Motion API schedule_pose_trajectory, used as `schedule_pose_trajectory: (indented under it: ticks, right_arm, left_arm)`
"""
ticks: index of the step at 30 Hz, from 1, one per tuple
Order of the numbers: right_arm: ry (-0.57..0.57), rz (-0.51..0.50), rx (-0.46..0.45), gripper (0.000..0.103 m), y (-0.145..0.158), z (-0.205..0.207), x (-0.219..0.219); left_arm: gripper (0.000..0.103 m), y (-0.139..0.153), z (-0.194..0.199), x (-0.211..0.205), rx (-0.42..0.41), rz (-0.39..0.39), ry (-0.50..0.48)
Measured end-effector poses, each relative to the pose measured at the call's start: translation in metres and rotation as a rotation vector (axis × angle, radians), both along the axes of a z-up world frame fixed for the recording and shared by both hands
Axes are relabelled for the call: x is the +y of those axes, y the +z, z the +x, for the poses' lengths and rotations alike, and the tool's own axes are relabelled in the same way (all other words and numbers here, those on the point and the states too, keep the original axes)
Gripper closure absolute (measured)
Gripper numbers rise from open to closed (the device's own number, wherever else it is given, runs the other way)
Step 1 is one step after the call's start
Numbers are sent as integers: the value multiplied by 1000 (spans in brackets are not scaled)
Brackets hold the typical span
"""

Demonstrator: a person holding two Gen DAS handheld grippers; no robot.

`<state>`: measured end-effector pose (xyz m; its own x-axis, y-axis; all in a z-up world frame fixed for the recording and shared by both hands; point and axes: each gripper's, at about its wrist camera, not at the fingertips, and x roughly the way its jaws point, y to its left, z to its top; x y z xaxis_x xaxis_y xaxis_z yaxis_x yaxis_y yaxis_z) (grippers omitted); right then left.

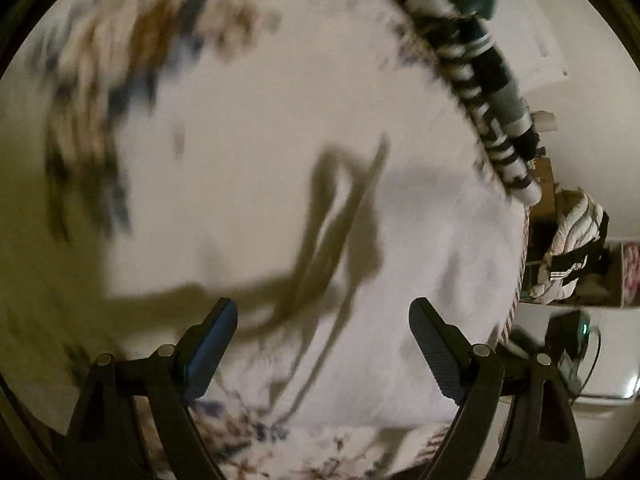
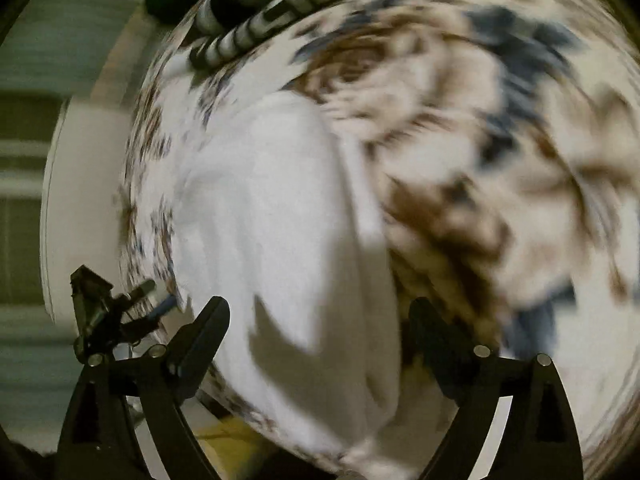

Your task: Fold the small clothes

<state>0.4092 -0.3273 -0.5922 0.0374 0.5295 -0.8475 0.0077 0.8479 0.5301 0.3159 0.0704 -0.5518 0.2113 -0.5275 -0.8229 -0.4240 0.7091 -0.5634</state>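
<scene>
A plain white garment [image 1: 280,168] lies spread over a floral bedspread [image 1: 120,72]. In the left wrist view my left gripper [image 1: 322,306] hovers above it, jaws wide apart with nothing between them, and its shadow falls on the cloth. In the right wrist view the same white garment [image 2: 272,200] runs down the middle. My right gripper [image 2: 320,306] stands open just over its near end, pads off the fabric. The left gripper [image 2: 158,296] shows small at the left, by the garment's edge. Both views are blurred.
A row of folded black-and-white striped clothes [image 1: 492,120] lies along the bed's far edge, also at the top of the right wrist view [image 2: 280,12]. Beyond the bed's right side stand a box and a heap of clothes [image 1: 576,252]. Patterned bedspread [image 2: 500,160] fills the right.
</scene>
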Motion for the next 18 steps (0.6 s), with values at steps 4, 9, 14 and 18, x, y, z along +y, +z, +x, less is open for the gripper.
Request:
schedule_pose_trajectory:
  ticks: [4, 9, 14, 18]
  right_arm:
    - [131, 12, 67, 9, -38, 21, 28]
    - [127, 108, 159, 2, -76, 34, 27]
    - [107, 212, 172, 30, -77, 41, 37]
    - [14, 257, 181, 59, -69, 40, 30]
  left_arm:
    - [15, -20, 2, -34, -24, 17, -53]
    - [15, -32, 29, -48, -67, 37, -90]
    - [15, -34, 36, -46, -82, 2, -110]
    - [15, -36, 35, -39, -91, -72, -77]
